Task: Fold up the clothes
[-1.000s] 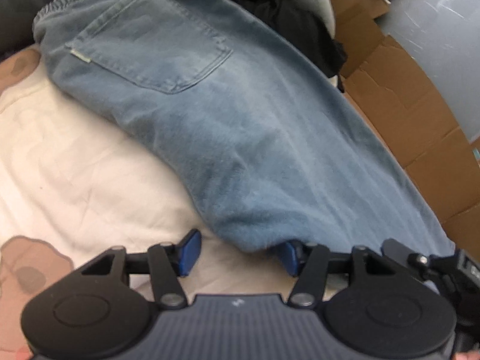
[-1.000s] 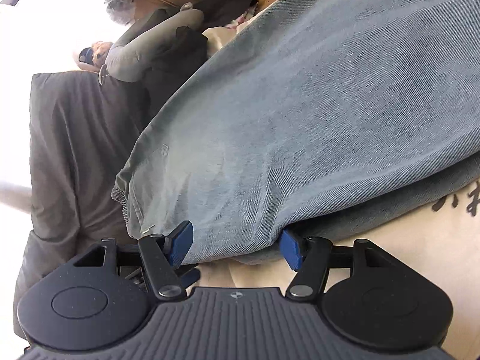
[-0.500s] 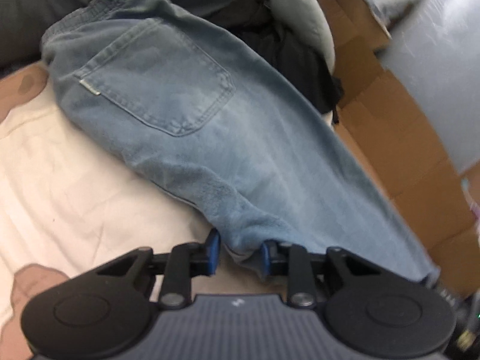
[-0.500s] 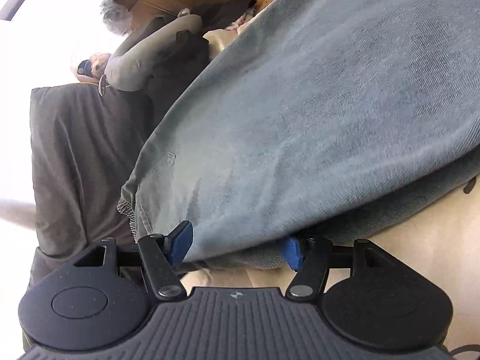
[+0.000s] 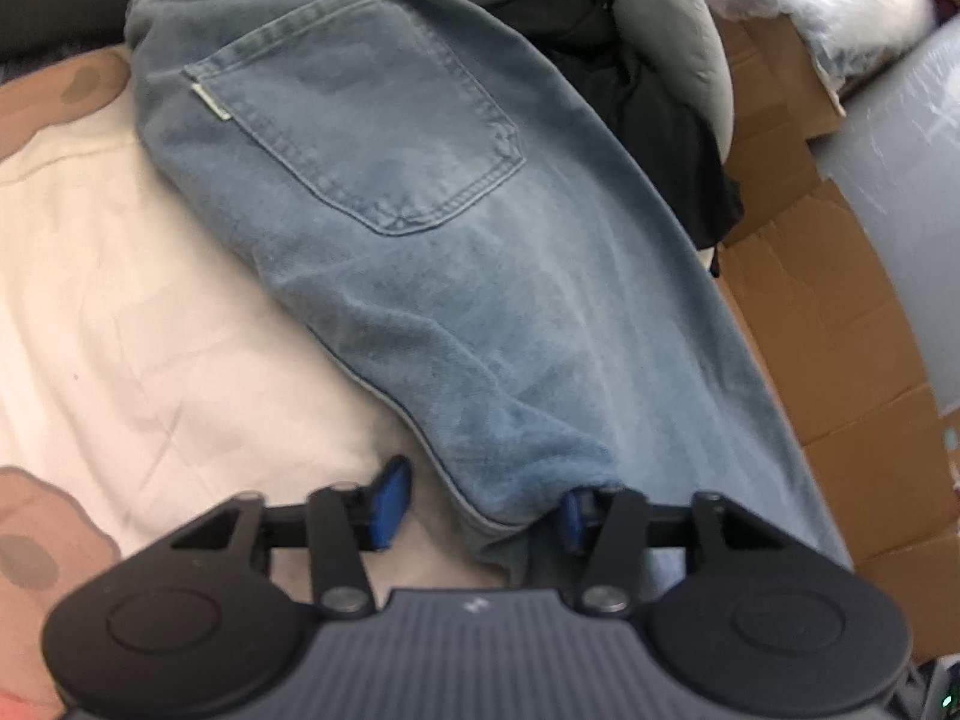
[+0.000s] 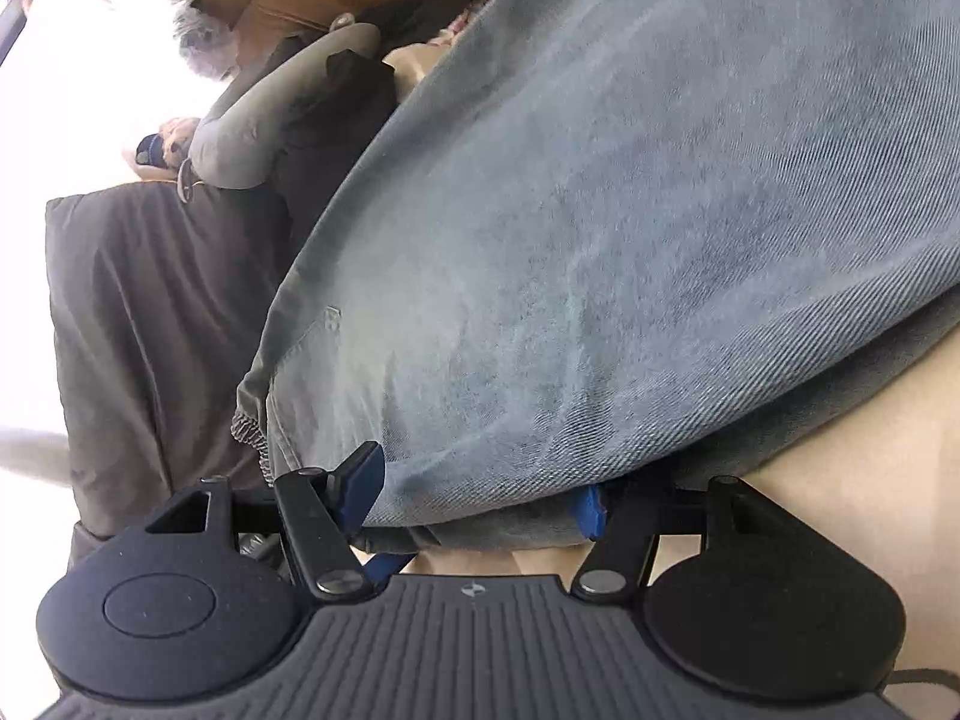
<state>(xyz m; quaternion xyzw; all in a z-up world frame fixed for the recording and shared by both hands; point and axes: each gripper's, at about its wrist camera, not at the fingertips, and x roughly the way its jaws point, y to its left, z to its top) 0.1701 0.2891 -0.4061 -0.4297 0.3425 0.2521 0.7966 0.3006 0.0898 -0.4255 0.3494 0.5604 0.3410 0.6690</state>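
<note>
Left gripper (image 5: 480,504), jaws spread, straddles the jeans (image 5: 456,252) lying doubled on the cream bed sheet (image 5: 150,312); right gripper (image 6: 480,489), also spread, likewise. Closing on only the top layer, apparently possible here, would split the fold.

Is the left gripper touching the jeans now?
Touching. In the left wrist view the left gripper is open, and the folded edge of the jeans lies between its fingers, draped over the right one.
</note>
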